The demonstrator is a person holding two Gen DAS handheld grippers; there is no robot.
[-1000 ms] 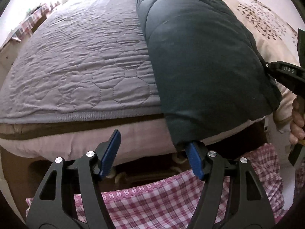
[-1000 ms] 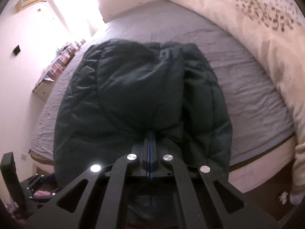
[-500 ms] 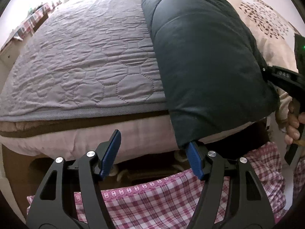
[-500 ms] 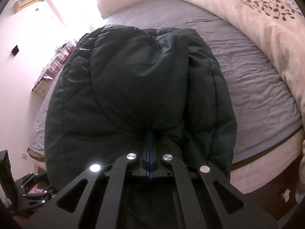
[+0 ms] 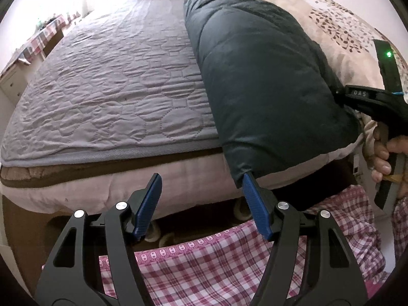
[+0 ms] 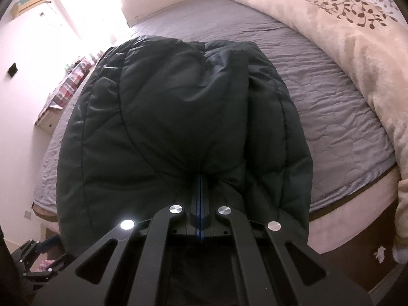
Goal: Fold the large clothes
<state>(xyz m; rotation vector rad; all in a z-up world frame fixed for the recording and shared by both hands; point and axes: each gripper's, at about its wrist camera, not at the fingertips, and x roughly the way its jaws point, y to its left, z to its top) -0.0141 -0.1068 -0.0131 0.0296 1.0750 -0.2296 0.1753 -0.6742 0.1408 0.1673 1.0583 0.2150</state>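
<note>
Grey quilted bed (image 5: 114, 89), leaf-print duvet (image 6: 357, 38), checked cloth (image 5: 204, 262).

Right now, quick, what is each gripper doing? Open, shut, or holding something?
Left gripper: open, holding nothing; the jacket corner is right by one finger.
Right gripper: shut on the jacket's edge.

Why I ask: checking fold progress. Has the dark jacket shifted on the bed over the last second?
Yes. In the right wrist view, the dark jacket now covers more grey quilt, its far edge nearer the white pillow.
</note>
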